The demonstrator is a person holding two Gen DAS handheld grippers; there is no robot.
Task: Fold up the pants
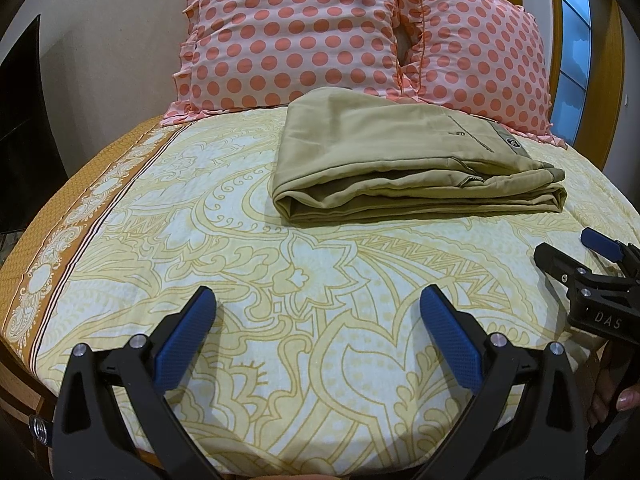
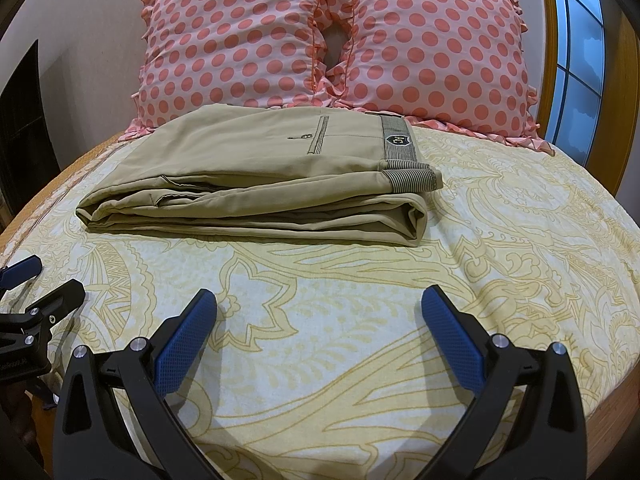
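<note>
Khaki pants (image 1: 400, 160) lie folded in a flat stack on the bed, waistband with a dark label to the right; they also show in the right wrist view (image 2: 260, 176). My left gripper (image 1: 318, 300) is open and empty, low over the sheet, well short of the pants. My right gripper (image 2: 320, 300) is open and empty, also in front of the pants. The right gripper shows at the right edge of the left wrist view (image 1: 568, 248). The left gripper shows at the left edge of the right wrist view (image 2: 44, 276).
A yellow patterned bedsheet (image 1: 280, 280) covers the bed. Two pink polka-dot pillows (image 2: 240, 40) (image 2: 432, 52) lean against the headboard just behind the pants. A window (image 2: 576, 48) is at the right, a dark panel (image 1: 20, 120) at the left.
</note>
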